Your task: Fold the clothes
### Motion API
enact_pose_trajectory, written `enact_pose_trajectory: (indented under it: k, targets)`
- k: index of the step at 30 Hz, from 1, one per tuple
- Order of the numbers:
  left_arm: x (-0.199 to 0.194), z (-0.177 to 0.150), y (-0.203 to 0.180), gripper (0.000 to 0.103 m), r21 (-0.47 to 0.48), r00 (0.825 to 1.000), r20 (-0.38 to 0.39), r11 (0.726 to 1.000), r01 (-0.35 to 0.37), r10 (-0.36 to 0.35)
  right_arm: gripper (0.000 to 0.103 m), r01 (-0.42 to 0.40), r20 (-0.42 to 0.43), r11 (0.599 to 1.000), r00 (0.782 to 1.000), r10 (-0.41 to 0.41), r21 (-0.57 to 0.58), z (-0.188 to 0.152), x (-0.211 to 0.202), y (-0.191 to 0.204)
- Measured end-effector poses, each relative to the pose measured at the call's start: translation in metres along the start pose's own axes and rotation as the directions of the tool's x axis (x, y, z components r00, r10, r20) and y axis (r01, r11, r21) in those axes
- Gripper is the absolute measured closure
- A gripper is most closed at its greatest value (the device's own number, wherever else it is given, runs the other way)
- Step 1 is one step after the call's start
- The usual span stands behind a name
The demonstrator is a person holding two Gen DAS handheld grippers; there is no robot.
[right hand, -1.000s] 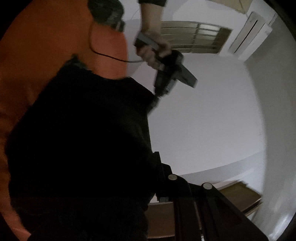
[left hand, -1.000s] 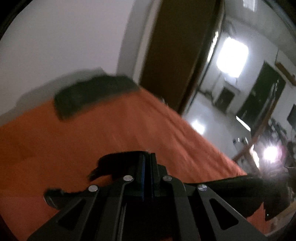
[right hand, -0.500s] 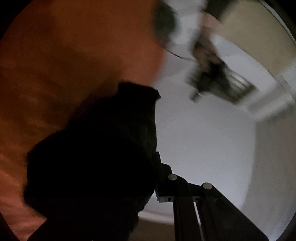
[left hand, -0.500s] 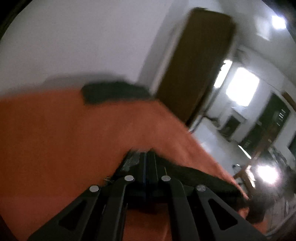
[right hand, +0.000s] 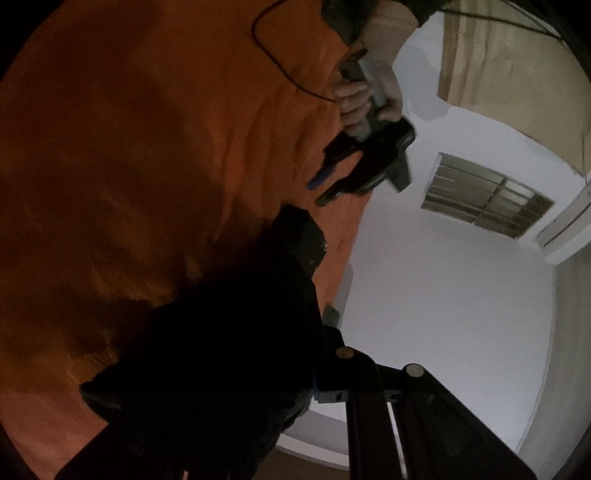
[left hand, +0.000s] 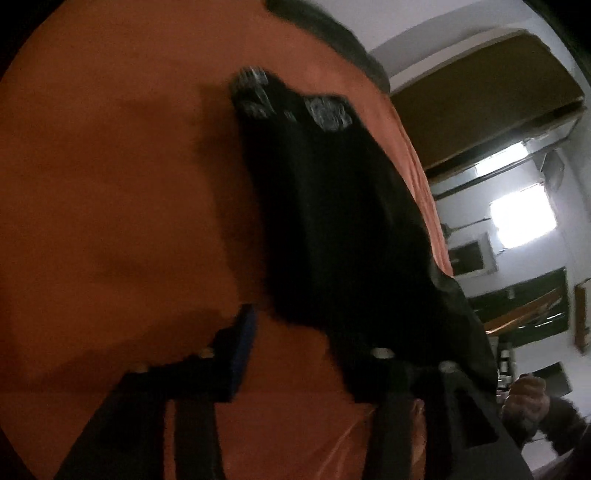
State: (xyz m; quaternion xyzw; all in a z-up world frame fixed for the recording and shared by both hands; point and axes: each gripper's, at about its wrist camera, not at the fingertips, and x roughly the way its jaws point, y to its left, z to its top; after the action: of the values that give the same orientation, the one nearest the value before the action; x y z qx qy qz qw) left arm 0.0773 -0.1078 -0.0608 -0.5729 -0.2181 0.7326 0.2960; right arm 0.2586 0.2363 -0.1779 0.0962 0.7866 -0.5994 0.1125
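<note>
1. Grippers first, nearest the lenses. We find the left gripper (left hand: 299, 354) with its jaws opening; the black garment (left hand: 340, 229) lies across the far side of the gap and over one finger, and the blue pad (left hand: 242, 350) of the other finger stands clear of the cloth.
2. The right gripper (right hand: 314, 384) has its jaws nearly together, clamped on a corner of the same garment, which hangs dark and bunched beside it. The pinch point is hidden by the cloth, so we judge the hold from the way the fabric hangs.
3. Beyond, the garment stretches out over the orange bedsheet (left hand: 110, 184); a patterned grey edge (left hand: 325, 110) shows at its far end.
4. Farther still, a second dark cloth (left hand: 332, 33) sits at the bed's far edge.
5. Judgement: a fold has been laid down and the left side is letting go. The next move likely calls for the right side to lay down its corner and release, then smooth or regrip for the next fold.
</note>
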Motion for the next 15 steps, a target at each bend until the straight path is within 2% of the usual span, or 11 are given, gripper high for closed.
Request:
enact_pose_trajectory:
  k: [1,3,7,11,13,14,15]
  targets:
    - [0.01,0.007,-0.001,0.032,-0.011,1.0,-0.016,1.0,-0.003,0.003,0.092,0.0,0.0,1.0,1.0,0.0,-0.006,-0.002,-0.001,0.004]
    - [0.031,0.021,-0.004,0.03,-0.033,0.999,-0.043,0.999,-0.013,0.011,0.092,-0.003,0.001,1.0,1.0,0.003,-0.017,-0.004,0.0,0.005]
    - [0.053,0.062,-0.001,0.03,-0.07,0.997,-0.015,0.995,-0.074,0.073,0.092,-0.014,-0.005,1.0,1.0,0.014,-0.025,-0.014,-0.002,0.001]
    - [0.075,0.106,0.017,0.025,-0.191,0.998,-0.066,0.981,-0.033,0.021,0.092,-0.023,-0.014,1.0,1.0,0.023,-0.002,-0.012,0.012,0.001]
    - [0.08,0.123,0.026,0.025,-0.25,0.998,-0.055,0.968,0.002,-0.017,0.092,-0.029,-0.018,0.999,0.999,0.029,0.019,-0.009,0.015,0.002]
    - [0.075,0.127,0.029,0.033,-0.268,0.999,-0.005,0.963,0.038,-0.041,0.092,-0.03,-0.017,0.999,0.999,0.03,0.027,-0.007,0.014,0.002]
    - [0.068,0.132,0.03,0.055,-0.274,0.997,0.05,0.959,0.074,-0.063,0.092,-0.026,-0.012,0.999,1.0,0.027,0.038,-0.006,0.014,0.001]
